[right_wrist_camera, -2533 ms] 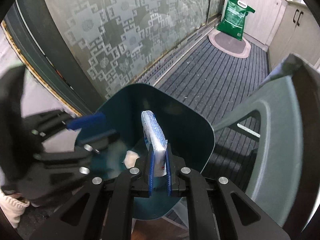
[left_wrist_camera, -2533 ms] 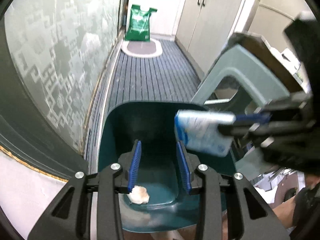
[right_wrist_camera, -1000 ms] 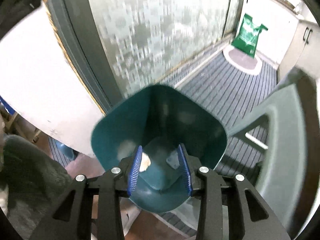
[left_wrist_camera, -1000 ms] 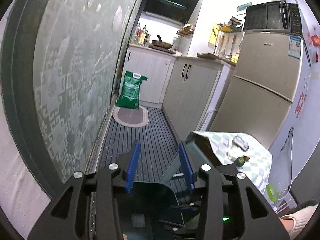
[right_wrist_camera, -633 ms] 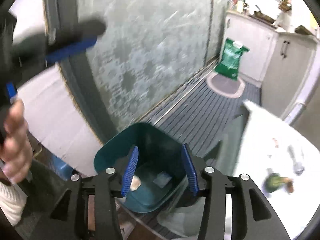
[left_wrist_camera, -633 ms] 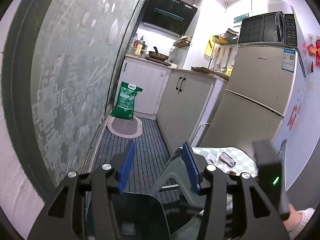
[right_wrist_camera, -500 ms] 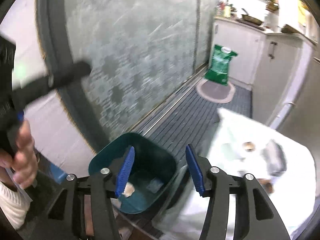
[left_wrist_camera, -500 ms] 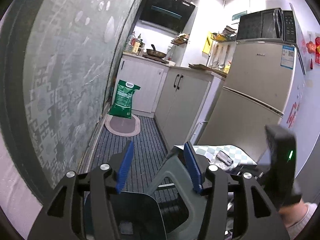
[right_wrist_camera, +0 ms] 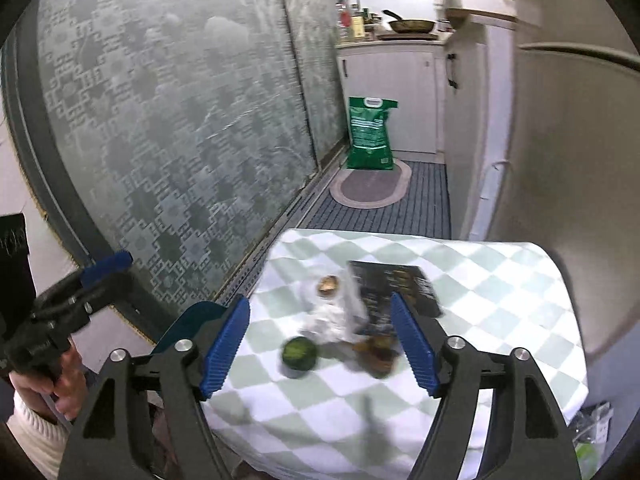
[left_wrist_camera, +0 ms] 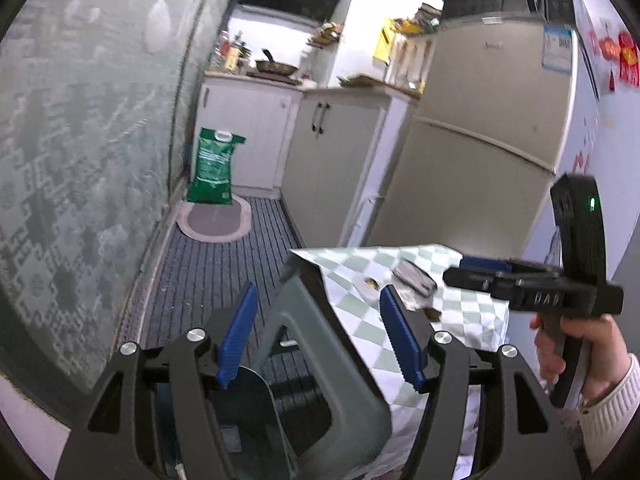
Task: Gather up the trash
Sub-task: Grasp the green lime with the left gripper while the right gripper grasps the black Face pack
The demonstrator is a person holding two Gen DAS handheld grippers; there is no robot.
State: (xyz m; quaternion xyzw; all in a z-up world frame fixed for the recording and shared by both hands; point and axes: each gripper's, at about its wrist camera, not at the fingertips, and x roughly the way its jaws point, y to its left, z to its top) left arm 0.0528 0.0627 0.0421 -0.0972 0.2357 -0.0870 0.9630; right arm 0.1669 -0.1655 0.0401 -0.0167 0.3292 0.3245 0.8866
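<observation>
Left gripper (left_wrist_camera: 320,336): held agape, nothing between pads.
Right gripper (right_wrist_camera: 322,346): spread wide, empty.
Trash: black wrapper (right_wrist_camera: 394,282), green round lid (right_wrist_camera: 299,354), crumpled white scrap (right_wrist_camera: 330,318) — blurred, clustered on checked tablecloth (right_wrist_camera: 500,280).
Bin (right_wrist_camera: 188,326): teal — seen beside table edge.

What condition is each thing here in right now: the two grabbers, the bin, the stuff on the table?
Left gripper: open, empty.
Right gripper: open, empty, above the table.
Bin: beside the table, mostly hidden.
Green lid: lying on the tablecloth.
Black packet: lying flat.
White wrapper: crumpled.
</observation>
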